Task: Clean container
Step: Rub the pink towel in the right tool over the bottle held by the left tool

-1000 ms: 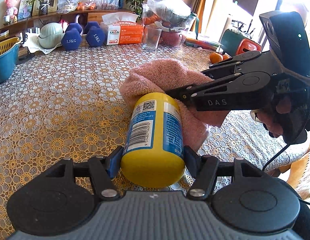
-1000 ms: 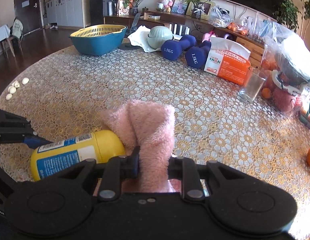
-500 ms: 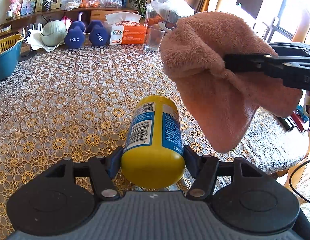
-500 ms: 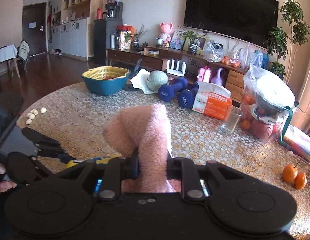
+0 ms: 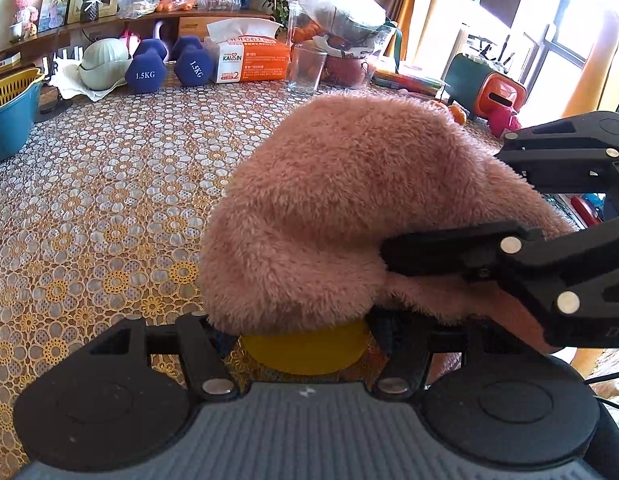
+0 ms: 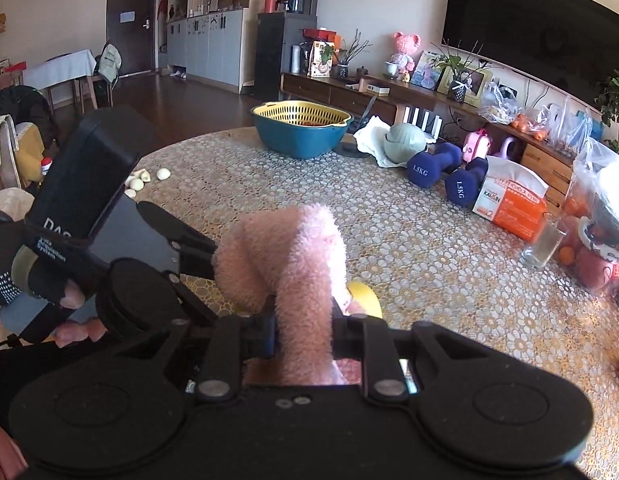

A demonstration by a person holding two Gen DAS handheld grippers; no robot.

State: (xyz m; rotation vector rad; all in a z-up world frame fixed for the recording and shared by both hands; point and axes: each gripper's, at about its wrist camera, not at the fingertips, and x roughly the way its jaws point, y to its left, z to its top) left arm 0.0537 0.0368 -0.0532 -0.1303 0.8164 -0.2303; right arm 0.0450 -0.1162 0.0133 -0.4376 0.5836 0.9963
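A yellow container [image 5: 303, 354] lies on its side between the fingers of my left gripper [image 5: 301, 336], which is shut on it. Only its yellow end shows under a fluffy pink cloth [image 5: 349, 216] draped over its top. My right gripper [image 6: 303, 338] is shut on that pink cloth [image 6: 293, 256] and presses it down onto the container [image 6: 363, 298]. In the left wrist view the right gripper's black fingers [image 5: 449, 252] come in from the right. In the right wrist view the left gripper's body [image 6: 89, 184] stands at the left, held by a gloved hand [image 6: 5, 276].
The round table [image 5: 109, 184] has a lace-pattern cover. At its far side stand two blue dumbbells [image 5: 165, 66], a tissue box [image 5: 249, 60], a clear glass [image 5: 307, 70], a blue and yellow basket [image 6: 301, 128] and bagged fruit [image 5: 341, 28]. Oranges [image 5: 455, 114] lie at the right.
The right gripper has brought the pink cloth down from the air onto the container, which is now mostly covered. The left gripper has kept its hold on the container.
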